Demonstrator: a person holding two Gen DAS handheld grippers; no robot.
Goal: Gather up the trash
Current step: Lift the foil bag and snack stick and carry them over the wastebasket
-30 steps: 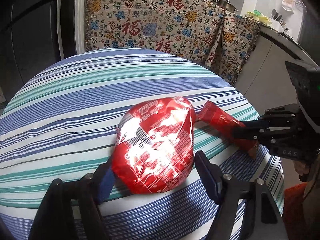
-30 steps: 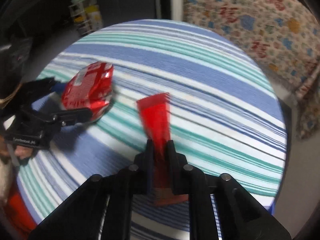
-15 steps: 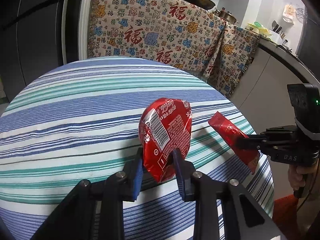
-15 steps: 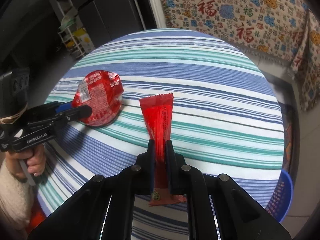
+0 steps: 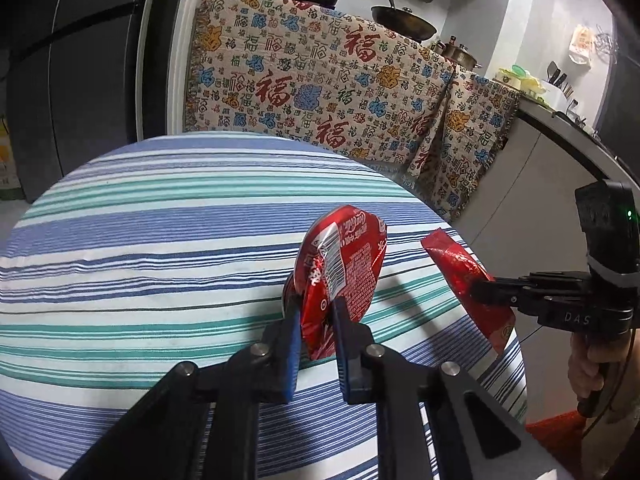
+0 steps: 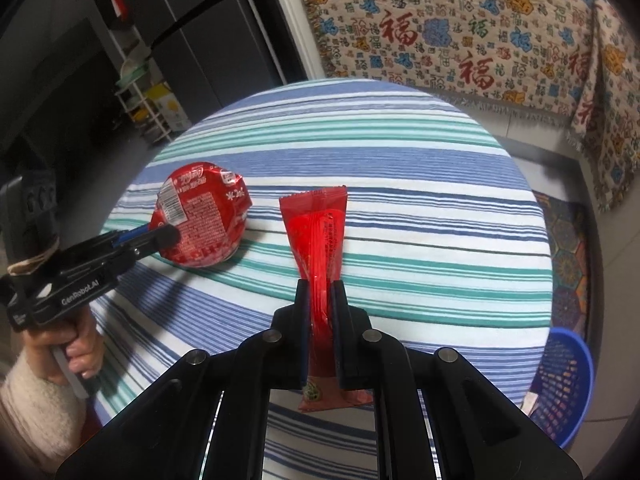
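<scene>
With both wrappers pinched clear of the striped surface (image 6: 400,184), left claw (image 5: 316,320) clamping the round lid (image 5: 340,268), right claw (image 6: 320,312) the long packet (image 6: 316,232), blue basket (image 6: 568,380) sits near right, closest to right claw.

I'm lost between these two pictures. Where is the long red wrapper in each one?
Left wrist view: the long red wrapper is at the right, pinched by the right claw coming in from the right edge.
Right wrist view: it stands in the middle, rising out of that claw at the bottom.
Shared landmark: the round red wrapper, beside it over the striped tablecloth.
</scene>
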